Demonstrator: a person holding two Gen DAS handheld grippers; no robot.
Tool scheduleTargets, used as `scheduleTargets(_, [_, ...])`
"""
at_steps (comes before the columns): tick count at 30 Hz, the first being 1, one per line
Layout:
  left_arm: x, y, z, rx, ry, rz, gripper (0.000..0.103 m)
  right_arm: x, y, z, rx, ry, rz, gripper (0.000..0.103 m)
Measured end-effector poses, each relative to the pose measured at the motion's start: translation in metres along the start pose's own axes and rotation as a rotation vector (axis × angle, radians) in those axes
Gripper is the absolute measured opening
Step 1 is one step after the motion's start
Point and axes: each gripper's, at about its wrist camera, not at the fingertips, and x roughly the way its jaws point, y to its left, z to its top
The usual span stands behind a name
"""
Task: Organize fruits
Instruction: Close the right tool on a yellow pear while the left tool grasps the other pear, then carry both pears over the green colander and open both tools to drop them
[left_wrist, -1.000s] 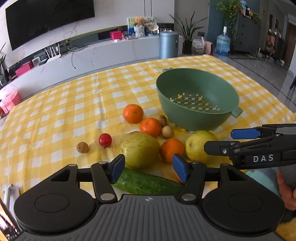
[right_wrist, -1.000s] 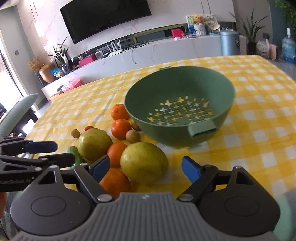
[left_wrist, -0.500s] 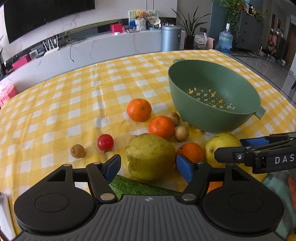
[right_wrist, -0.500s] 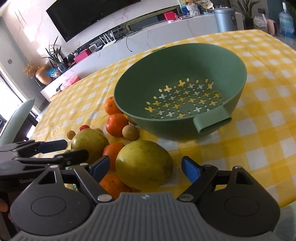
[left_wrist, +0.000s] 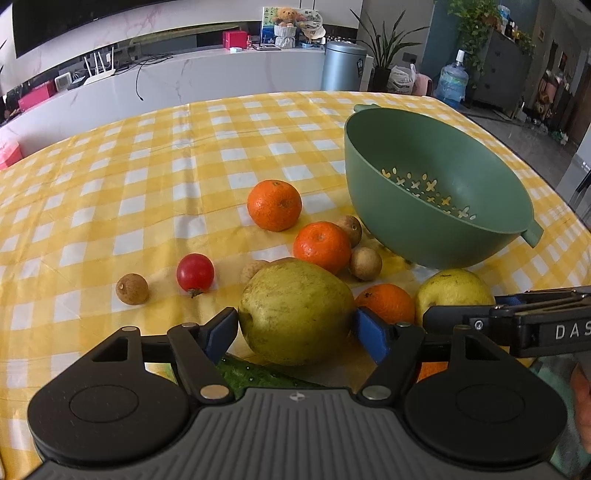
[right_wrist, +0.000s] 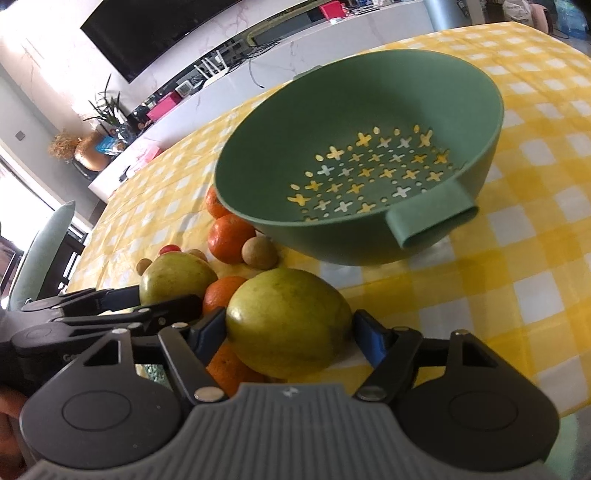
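Pears now sit between the wide-open fingers of the left gripper (left_wrist: 295, 330) and right gripper (right_wrist: 290, 328), which have moved closer, neither holding yet.

A green plastic colander bowl (left_wrist: 436, 221) with cross-shaped holes sits empty, far right on the yellow checked tabletop (left_wrist: 129, 192). Near it cluster two large yellow-green pears (left_wrist: 295, 312) (right_wrist: 288, 326), three glossy orange tangerines (left_wrist: 274, 205), brown round longans (left_wrist: 132, 289), a small red tomato (left_wrist: 195, 272) and a dark green cucumber (left_wrist: 255, 373).

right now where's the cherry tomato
In the left wrist view, the cherry tomato sits on the tablecloth, between a small brown longan and the big pear.
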Motion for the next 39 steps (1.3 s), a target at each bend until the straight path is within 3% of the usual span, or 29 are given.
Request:
scheduleTargets(14, [-0.004,-0.002,-0.002,-0.022,-0.032,0.024,0.078,-0.006,0.006,-0.003,-0.052,-0.034,-0.008,0.068])
scheduleTargets(23, [-0.025,-0.002,-0.002,-0.058,-0.109,0.035,0.078,-0.02,0.008,-0.007,-0.073,-0.086,0.027,0.068])
scheduleTargets(36, [-0.064,-0.02,0.017,-0.086,-0.22,-0.06,0.078,-0.062,0.029,-0.006,-0.223,-0.224,0.057,0.068])
scheduleTargets(39, [-0.064,-0.029,0.028,-0.057,-0.229,-0.068,0.078,-0.074,0.032,0.003,-0.273,-0.256,0.017,0.068])
